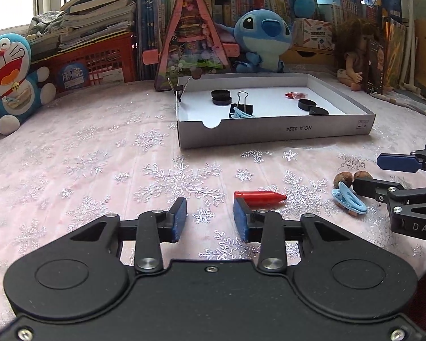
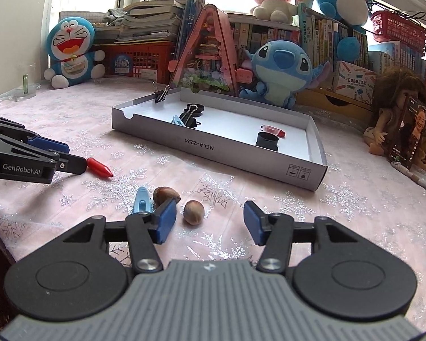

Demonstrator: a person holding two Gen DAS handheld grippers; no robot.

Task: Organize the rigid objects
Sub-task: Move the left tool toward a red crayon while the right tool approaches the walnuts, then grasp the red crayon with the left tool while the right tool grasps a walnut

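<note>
Left wrist view: left gripper (image 1: 210,218) low over the pink snowflake tablecloth (image 1: 85,164), jaws apart with nothing between them. Red crayon (image 1: 260,198) lying flat on the cloth just ahead of the right blue pad (image 1: 239,218), its flat end touching or nearly touching that pad's tip, its point turned to the right. So outside the gap, not inside it. Further right, light blue hair clip (image 1: 349,199) on the cloth, with two brown nuts (image 1: 352,177) just behind it. Right gripper (image 1: 369,174) coming in from the right edge, its fingers standing on both sides of the nuts, the lower finger beside the clip. Behind, shallow grey cardboard tray (image 1: 272,132) holding black round caps (image 1: 221,96), a black binder clip (image 1: 241,105) and a small red piece (image 1: 295,95).

Right wrist view: right gripper (image 2: 207,217) also with jaws apart, not gripping anything. One nut (image 2: 194,212) lying on the cloth between the pads, closer to the left pad (image 2: 164,221), apart from both. Second nut (image 2: 164,196) just behind the left pad tip, partly covered by it. Hair clip (image 2: 142,199) left of that pad, outside the jaws. On the left side, left gripper (image 2: 68,159) reaching in, the crayon (image 2: 99,167) sticking out from behind its nearer finger tip; impossible to tell from here if really touching. Tray (image 2: 213,145) in the middle distance, well apart from both tongs.
</note>
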